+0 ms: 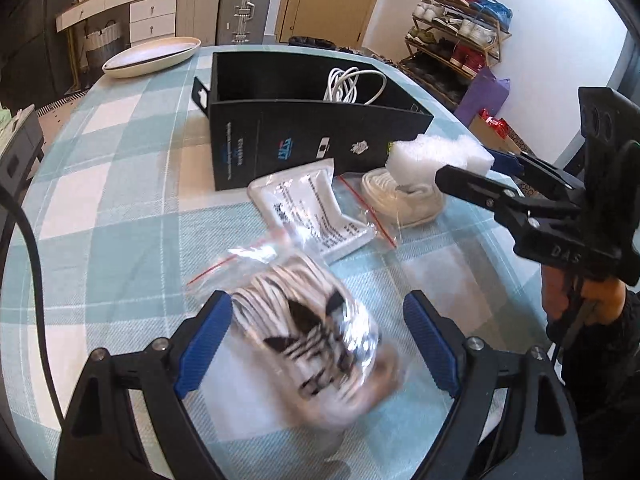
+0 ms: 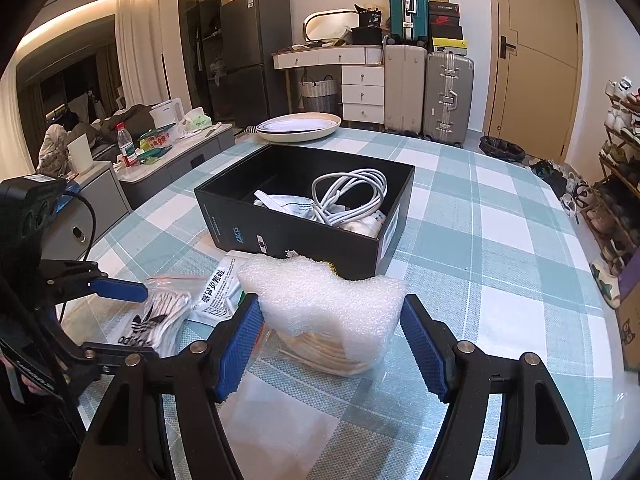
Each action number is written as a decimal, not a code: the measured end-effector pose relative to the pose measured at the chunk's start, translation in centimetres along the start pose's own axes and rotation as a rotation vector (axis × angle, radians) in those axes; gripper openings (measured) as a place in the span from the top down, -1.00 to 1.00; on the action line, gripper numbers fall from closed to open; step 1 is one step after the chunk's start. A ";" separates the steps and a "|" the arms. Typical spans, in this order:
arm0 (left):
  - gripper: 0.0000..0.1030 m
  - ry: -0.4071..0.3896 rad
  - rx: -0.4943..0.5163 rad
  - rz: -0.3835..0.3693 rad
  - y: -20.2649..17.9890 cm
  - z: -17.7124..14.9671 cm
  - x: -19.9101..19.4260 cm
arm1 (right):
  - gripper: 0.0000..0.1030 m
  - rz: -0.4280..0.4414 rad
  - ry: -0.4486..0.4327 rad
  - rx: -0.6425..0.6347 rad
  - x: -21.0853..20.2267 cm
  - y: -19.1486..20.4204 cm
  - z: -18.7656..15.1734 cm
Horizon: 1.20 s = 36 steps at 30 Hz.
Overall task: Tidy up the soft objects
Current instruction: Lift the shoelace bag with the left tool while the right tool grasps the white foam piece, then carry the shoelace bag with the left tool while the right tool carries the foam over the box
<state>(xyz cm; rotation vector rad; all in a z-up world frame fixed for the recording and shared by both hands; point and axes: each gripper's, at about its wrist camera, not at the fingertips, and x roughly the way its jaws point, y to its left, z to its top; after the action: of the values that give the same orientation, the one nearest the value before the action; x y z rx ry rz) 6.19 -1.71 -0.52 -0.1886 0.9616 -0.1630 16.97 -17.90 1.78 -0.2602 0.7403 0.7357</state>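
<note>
A clear bag of white socks with a black logo (image 1: 312, 332) lies on the checked tablecloth between the fingers of my left gripper (image 1: 318, 304). That gripper is open: its right pad (image 1: 430, 344) stands clear of the bag. My right gripper (image 2: 330, 304) is shut on a white foam piece (image 2: 320, 296), held just above a bagged coil of cream cord (image 2: 332, 354). A white medicine sachet (image 1: 316, 208) lies between the socks and the open black box (image 2: 288, 236). Inside the box are a white cable (image 2: 352, 196) and a white packet.
Stacked oval plates (image 2: 298, 124) stand at the table's far edge behind the box. Past the table to the right is a shoe rack (image 2: 616, 184); suitcases and a drawer unit line the back wall. A low cabinet with bottles stands to the left.
</note>
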 end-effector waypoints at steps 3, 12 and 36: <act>-0.71 0.007 0.057 0.061 -1.3 0.0 0.4 | -0.40 -0.001 -0.002 0.003 -0.1 -0.1 0.0; -0.71 0.043 0.161 0.123 -1.6 -2.4 -0.2 | -0.40 0.005 -0.006 -0.001 -0.3 -0.1 0.0; 0.24 -0.138 0.131 0.076 -0.9 0.4 -4.0 | -0.40 0.011 -0.099 -0.005 -2.5 0.6 1.0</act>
<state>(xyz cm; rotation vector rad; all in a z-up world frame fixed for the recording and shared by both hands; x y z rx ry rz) 4.26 -1.62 3.10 -0.0416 0.8165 -0.1408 15.82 -18.31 4.27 -0.2233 0.6462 0.7555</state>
